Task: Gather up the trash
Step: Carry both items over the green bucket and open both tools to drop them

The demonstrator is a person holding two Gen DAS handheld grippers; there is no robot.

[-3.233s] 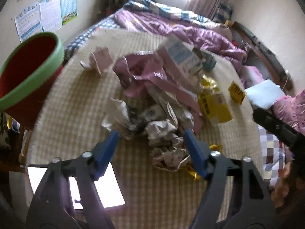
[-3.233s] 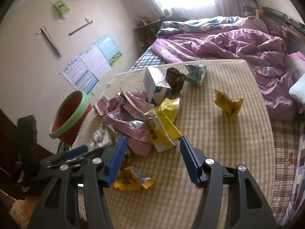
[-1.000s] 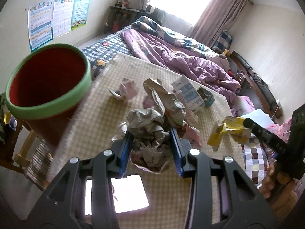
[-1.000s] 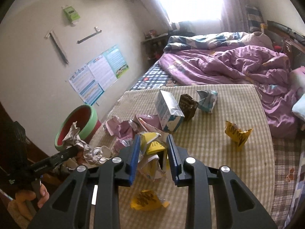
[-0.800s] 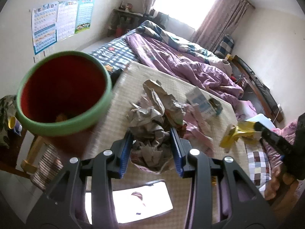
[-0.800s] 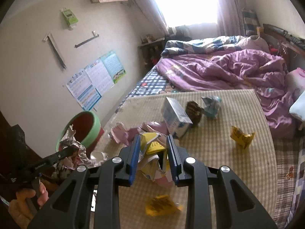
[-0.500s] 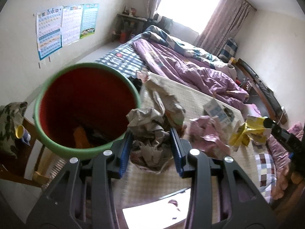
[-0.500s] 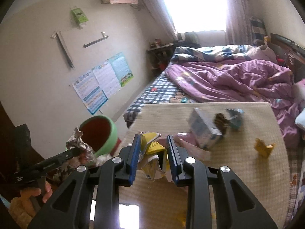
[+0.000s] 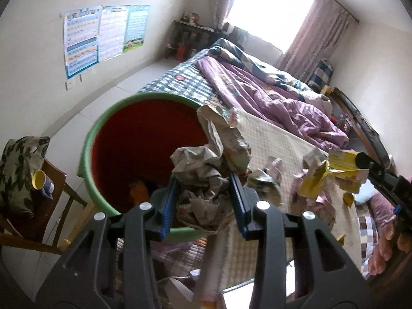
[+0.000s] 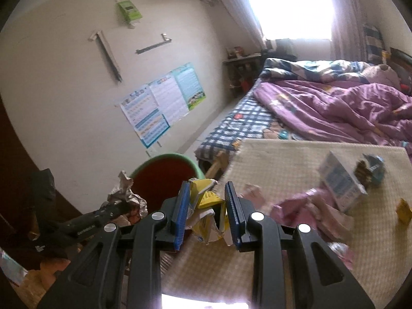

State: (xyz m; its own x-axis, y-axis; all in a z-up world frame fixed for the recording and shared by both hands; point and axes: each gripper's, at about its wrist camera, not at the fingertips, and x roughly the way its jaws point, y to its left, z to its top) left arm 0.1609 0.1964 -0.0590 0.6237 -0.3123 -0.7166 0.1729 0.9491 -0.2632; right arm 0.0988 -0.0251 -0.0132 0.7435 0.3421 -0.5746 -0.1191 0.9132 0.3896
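A red bin with a green rim [image 9: 144, 152] stands beside the table's left end. My left gripper [image 9: 204, 191] is shut on a wad of crumpled grey paper [image 9: 206, 164], which hangs at the bin's near right rim, partly over its mouth. My right gripper [image 10: 207, 206] is shut on a crushed yellow wrapper [image 10: 206, 207] over the table's left edge, with the same bin [image 10: 162, 177] just beyond it. In the left wrist view the yellow wrapper [image 9: 332, 176] shows at the right. More trash lies on the checked table [image 10: 283, 164]: a pale carton [image 10: 341, 180] and pink wrappers [image 10: 309, 207].
A wooden chair with a leaf-print cushion [image 9: 18, 164] and a yellow cup [image 9: 38, 180] stands left of the bin. A bed with a purple duvet [image 10: 342, 105] fills the space beyond the table. Posters [image 10: 162, 100] hang on the left wall.
Both grippers have carried their loads leftward off the table pile. The bin has grown larger and now sits directly behind the grey paper. The table trash has slid to the right of both views.
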